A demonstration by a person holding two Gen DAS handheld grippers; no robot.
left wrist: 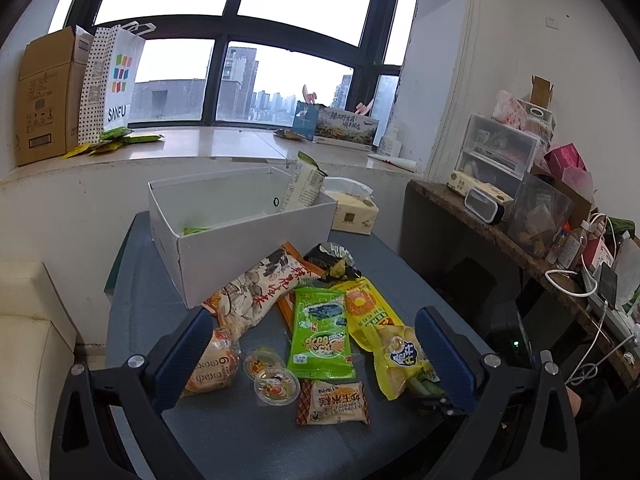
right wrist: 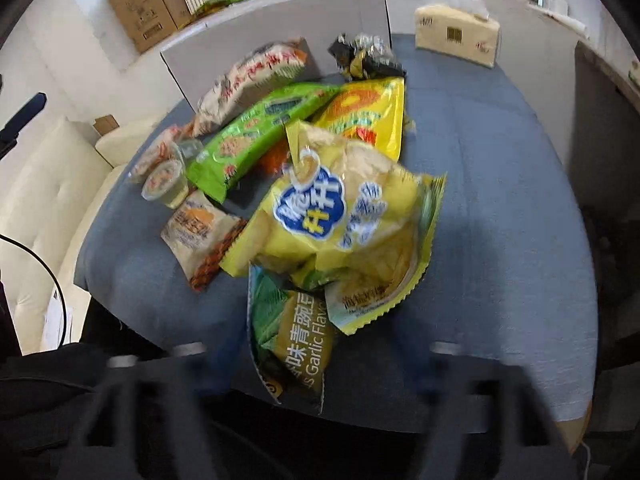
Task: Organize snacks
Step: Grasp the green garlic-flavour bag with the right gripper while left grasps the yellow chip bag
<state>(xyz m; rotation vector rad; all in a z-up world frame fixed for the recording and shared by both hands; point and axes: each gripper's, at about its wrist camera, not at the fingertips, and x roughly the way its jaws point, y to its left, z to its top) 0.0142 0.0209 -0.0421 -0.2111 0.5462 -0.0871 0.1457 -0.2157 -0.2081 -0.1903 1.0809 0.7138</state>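
We are at a blue table (left wrist: 240,432) by a big window, with a white box (left wrist: 240,236) at the far side. The snacks lie in a heap on the table, just near of the box. One tall pack already stands in the far right corner of the box.

Our left gripper (left wrist: 316,344) hangs over the heap with its fingers wide apart and nothing in them. Our right gripper is at the bottom of its blurry view. A green pea pack (right wrist: 292,344) lies between its fingers, but we cannot tell if they are squeezing it.

The yellow chip bag (right wrist: 340,220) is on top, near us. We think it is puffy, light and slippery, and the chips inside can break. It looks best to pinch it by a flat sealed edge, not the fat middle. The little jelly cups (left wrist: 276,388) look hard and round, so they may roll. The green seaweed pack (left wrist: 320,332) is flat and thin, so we would grab its edge.
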